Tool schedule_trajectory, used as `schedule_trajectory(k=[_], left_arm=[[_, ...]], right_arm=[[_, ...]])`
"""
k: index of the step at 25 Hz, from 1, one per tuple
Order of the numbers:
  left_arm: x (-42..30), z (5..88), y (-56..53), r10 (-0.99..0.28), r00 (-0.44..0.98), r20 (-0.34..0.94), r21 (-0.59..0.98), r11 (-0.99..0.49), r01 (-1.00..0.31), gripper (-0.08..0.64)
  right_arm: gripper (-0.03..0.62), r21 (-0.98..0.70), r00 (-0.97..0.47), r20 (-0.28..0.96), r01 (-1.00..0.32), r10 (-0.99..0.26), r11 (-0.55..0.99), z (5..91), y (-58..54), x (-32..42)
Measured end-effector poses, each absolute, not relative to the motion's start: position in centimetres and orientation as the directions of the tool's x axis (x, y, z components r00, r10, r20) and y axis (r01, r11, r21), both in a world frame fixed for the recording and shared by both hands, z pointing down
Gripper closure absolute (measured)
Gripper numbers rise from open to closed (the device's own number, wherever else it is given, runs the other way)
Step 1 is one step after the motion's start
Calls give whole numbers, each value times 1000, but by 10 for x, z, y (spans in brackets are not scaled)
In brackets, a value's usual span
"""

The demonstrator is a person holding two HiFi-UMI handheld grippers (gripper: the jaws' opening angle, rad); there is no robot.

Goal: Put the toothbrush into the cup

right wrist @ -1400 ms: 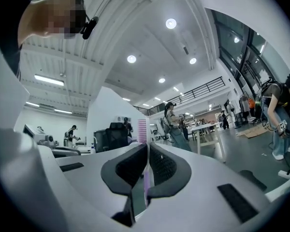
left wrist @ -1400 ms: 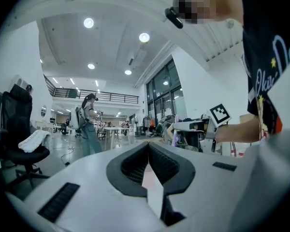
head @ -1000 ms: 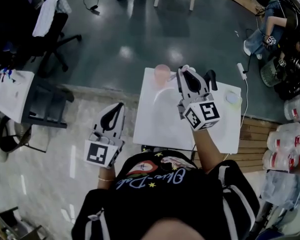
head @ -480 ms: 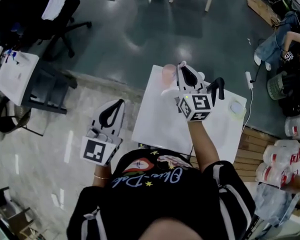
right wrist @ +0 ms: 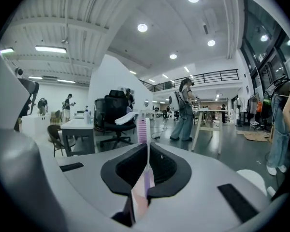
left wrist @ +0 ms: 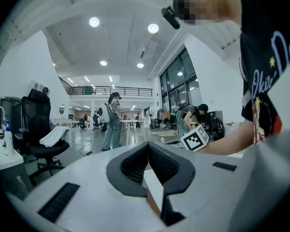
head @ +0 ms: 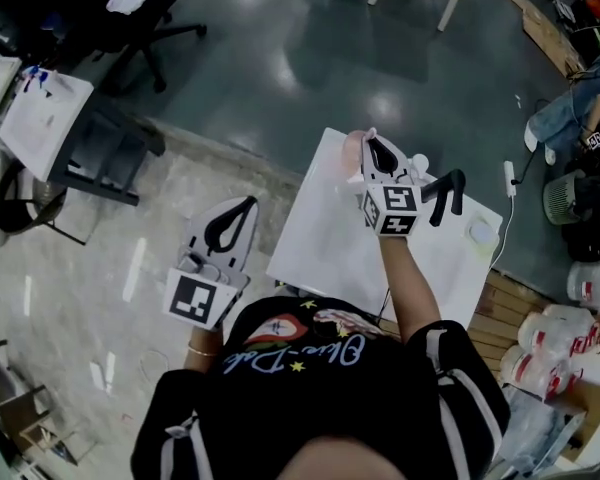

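A pink cup (head: 350, 148) stands at the far edge of the white table (head: 325, 243), partly hidden behind my right gripper (head: 372, 142). That gripper hovers right beside the cup, just to its right, and is shut on the toothbrush. In the right gripper view the toothbrush (right wrist: 142, 129) sticks up out of the right gripper (right wrist: 146, 148), pink bristle head on top, pale handle pinched between the jaws. My left gripper (head: 232, 214) hangs off the table's left side over the floor, jaws shut and holding nothing; the left gripper view shows the left gripper (left wrist: 148, 148) the same way.
A black curved object (head: 443, 194) and a small pale round lid (head: 477, 232) lie on the table's right part. A white power strip (head: 509, 174) lies on the floor beyond. An office chair (head: 130, 8) and a side desk (head: 40, 118) stand far left.
My right gripper with the toothbrush has closed in on the pink cup, from right of it to right beside it. The left gripper has stayed put off the table.
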State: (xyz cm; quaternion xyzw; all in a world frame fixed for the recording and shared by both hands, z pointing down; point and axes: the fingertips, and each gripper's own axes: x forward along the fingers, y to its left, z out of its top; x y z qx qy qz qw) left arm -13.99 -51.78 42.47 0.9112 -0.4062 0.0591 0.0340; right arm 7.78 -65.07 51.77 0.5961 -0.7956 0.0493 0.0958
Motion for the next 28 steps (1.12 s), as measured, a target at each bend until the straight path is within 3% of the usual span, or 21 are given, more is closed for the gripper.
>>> schedule_trajectory(k=[9,28], left_arm=[[-150,426,-514,-760,633,145,20,-638,-770,558],[-164,425,-503,-787,599,146,17,-604,-797,558]], right_arm=[[580,62,-264,302,-953,-916,295,547,-660,74],[580,8,-258,335,-961,-906,277,552,-665,68]])
